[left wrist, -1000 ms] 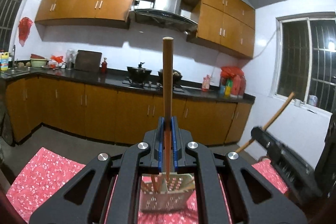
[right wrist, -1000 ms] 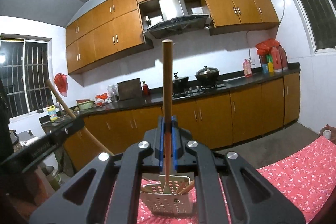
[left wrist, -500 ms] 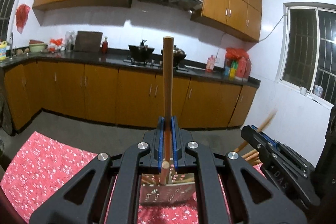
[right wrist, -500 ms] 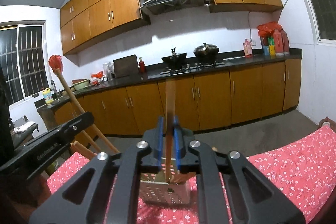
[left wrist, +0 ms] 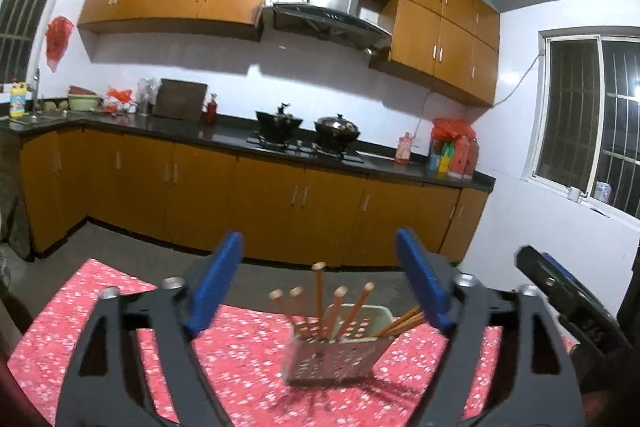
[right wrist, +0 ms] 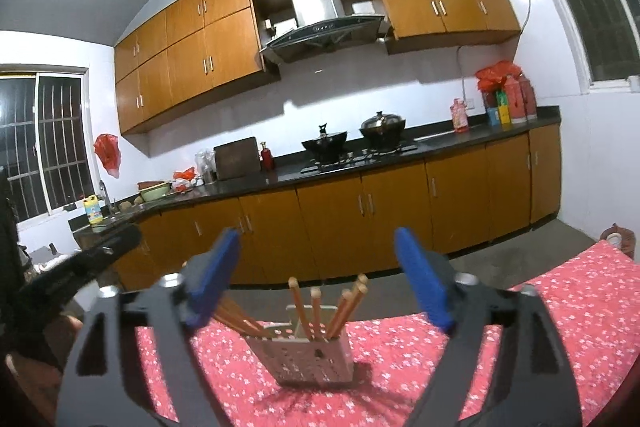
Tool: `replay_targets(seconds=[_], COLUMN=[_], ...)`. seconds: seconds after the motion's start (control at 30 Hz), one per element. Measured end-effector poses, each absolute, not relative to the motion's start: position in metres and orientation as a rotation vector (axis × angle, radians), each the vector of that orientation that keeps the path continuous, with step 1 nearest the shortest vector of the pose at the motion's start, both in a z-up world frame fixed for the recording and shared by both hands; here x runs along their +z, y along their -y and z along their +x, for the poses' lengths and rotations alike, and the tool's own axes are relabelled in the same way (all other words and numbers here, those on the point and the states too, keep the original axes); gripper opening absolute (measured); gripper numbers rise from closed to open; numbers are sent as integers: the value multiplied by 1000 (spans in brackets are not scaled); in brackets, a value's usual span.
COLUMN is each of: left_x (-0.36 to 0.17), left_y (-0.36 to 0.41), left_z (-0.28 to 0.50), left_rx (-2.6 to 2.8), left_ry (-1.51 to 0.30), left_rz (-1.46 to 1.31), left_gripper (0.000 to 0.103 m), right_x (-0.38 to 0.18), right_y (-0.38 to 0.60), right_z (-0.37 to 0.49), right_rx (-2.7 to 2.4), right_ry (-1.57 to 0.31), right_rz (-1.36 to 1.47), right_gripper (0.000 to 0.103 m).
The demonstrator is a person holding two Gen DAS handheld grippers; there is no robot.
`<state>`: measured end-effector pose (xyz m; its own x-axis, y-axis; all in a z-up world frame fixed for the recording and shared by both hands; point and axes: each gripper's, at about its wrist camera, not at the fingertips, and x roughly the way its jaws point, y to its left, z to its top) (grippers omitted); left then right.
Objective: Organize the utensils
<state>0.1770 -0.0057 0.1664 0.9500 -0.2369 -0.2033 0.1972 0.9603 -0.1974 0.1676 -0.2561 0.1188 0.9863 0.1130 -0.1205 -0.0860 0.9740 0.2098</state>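
Both chopsticks gone from jaws since a second ago. Left wrist view: left gripper (left wrist: 318, 283) jaws opening wide, nothing between; perforated utensil holder (left wrist: 340, 359) on red floral worktop (left wrist: 248, 351), wooden chopsticks (left wrist: 319, 301) standing inside. Right wrist view: right gripper (right wrist: 318, 281) jaws opening, empty; same holder (right wrist: 306, 359), chopsticks (right wrist: 316, 313) inside.

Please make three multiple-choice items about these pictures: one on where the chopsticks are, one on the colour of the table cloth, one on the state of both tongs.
1. Where are the chopsticks?
A. flat on the cloth
B. standing in the perforated holder
C. on the counter

2. What colour is the table cloth?
A. red with small white flowers
B. plain blue
C. green striped

3. How are the left tongs and right tongs?
A. both gripping a chopstick
B. one gripping, one empty
C. both apart and empty

Answers: B, their tips rise out of the holder; A, the floral print shows around it; C, the blue pads stand wide, opening, nothing between them.
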Motion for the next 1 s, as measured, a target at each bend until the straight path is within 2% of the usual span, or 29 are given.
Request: replay_targets(seconds=[0.1,0.2,0.47,0.67,1.0], left_x=[162,150,98,68,58], left_y=[-7,-16,-29,-34,-25], left_z=[153,131,85,64,46], left_rx=[-187,-137,-43,-4,2], left_ry=[-212,-219,-307,-342,-321], left_rz=[-153,-111,-46,-2,74], left_gripper=[96,101,101,101,101], right_x=[108,95,59,36,15], right_y=[252,241,220,205,201], right_z=[141,116,85,60,42], right_rx=[55,11,11,-40,-5], right_ry=[-117,-113,-252,-234,-282], right_rz=[153,56,26,-39,-41], right_gripper=[98,99,99,99,99])
